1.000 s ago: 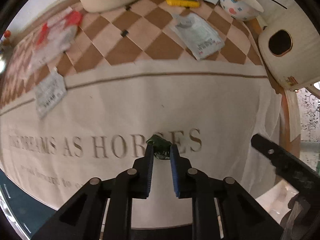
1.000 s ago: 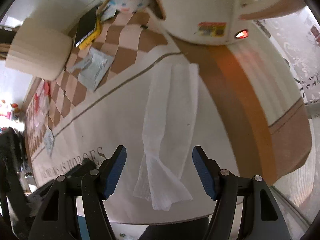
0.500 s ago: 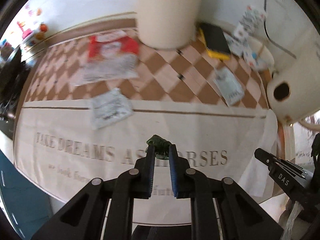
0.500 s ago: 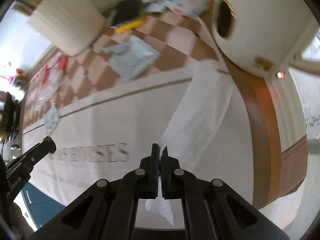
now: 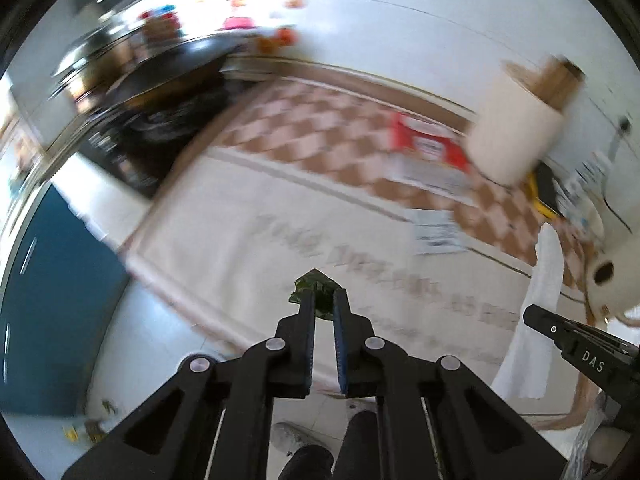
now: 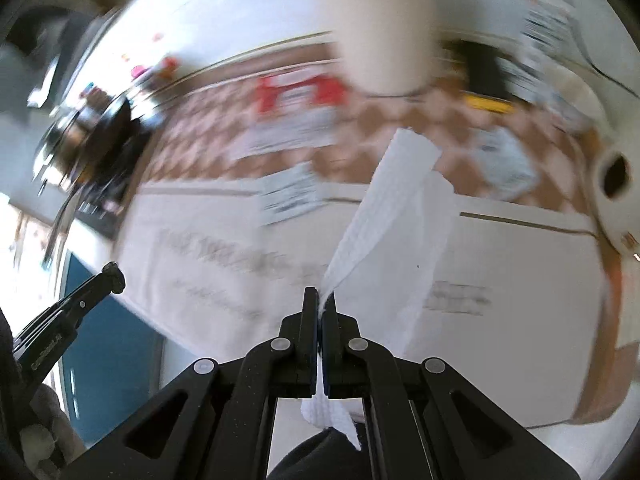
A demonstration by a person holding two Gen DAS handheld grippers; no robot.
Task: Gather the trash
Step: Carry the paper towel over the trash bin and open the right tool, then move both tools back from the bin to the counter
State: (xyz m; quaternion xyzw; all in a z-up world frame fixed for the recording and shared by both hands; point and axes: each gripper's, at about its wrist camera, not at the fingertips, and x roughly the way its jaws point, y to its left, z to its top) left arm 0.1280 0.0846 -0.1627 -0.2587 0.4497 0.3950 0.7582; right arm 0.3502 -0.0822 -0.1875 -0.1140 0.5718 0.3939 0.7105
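The left gripper (image 5: 323, 304) has its fingers clamped on a small crumpled green wrapper (image 5: 314, 286), held up over the near edge of the tabletop (image 5: 224, 240). The right gripper (image 6: 320, 304) has its fingers pressed together on a long white paper towel (image 6: 394, 208), which trails off ahead of them across the cream cloth. Farther back, blurred, lies what looks like a red-and-white packet (image 6: 298, 108) on the checkered part.

Bright daylight, perhaps from blown-out windows at upper left, heavy motion blur, fisheye-warped dark edges
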